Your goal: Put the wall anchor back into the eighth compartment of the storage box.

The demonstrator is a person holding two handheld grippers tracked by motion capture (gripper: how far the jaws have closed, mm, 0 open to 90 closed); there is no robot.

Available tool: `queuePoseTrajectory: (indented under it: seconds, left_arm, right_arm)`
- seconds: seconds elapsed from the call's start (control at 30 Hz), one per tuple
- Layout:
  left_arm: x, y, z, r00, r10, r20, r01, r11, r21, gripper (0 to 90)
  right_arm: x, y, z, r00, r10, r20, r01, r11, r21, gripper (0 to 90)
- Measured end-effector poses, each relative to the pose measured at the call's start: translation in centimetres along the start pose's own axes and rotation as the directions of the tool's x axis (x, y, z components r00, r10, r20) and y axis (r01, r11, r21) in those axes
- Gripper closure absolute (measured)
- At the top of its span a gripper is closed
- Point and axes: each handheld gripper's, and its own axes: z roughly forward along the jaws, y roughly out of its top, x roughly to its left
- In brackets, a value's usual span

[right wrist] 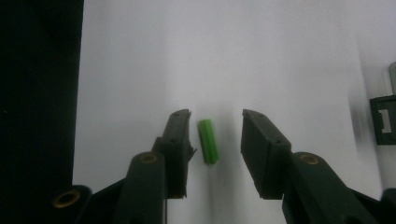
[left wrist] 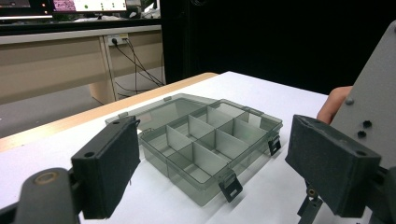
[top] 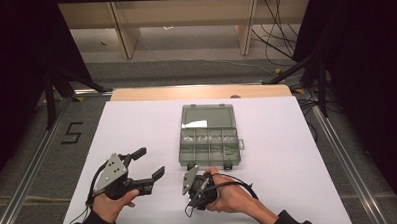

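Your right gripper (right wrist: 215,126) points down at the white tabletop (top: 137,129), its jaws parted around a small green plug (right wrist: 208,141) that lies between them, touching neither pad. Just beyond it sits the clear compartment box (top: 208,136), lid open. Your left gripper (top: 146,166) hovers to the left, jaws wide open and holding nothing.
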Motion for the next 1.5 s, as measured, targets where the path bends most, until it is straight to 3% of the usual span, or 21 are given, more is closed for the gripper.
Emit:
queuePoseTrajectory:
  seconds: [0.47,0.57,0.73,1.13,1.5]
  left_arm:
    - [0.0,0.0,0.0,1.0000,0.000,-0.001,0.000,1.0000,0.000,16.4]
    - [0.0,0.0,0.0,1.0000,0.000,-0.001,0.000,1.0000,0.000,16.4]
    - [0.0,0.0,0.0,1.0000,0.000,0.000,0.000,1.0000,-0.001,16.4]
    - [0.0,0.0,0.0,1.0000,0.001,0.000,-0.001,1.0000,-0.001,16.4]
    - [0.0,0.0,-0.1,1.0000,0.003,0.001,-0.003,1.0000,0.000,16.4]
  right_arm:
    - [0.0,0.1,0.8,0.9995,0.000,-0.032,0.001,1.000,0.024,78.2]
    - [0.0,0.1,0.8,0.9984,0.031,-0.048,-0.030,0.999,0.029,80.4]
    - [-0.1,0.1,0.8,0.9984,0.026,-0.050,-0.025,0.999,0.029,84.2]
    - [-0.1,0.1,0.6,0.9992,0.023,-0.034,-0.021,0.999,0.037,84.6]
    - [-1.1,-0.5,-1.0,0.9989,0.046,-0.005,-0.046,0.999,-0.019,84.6]
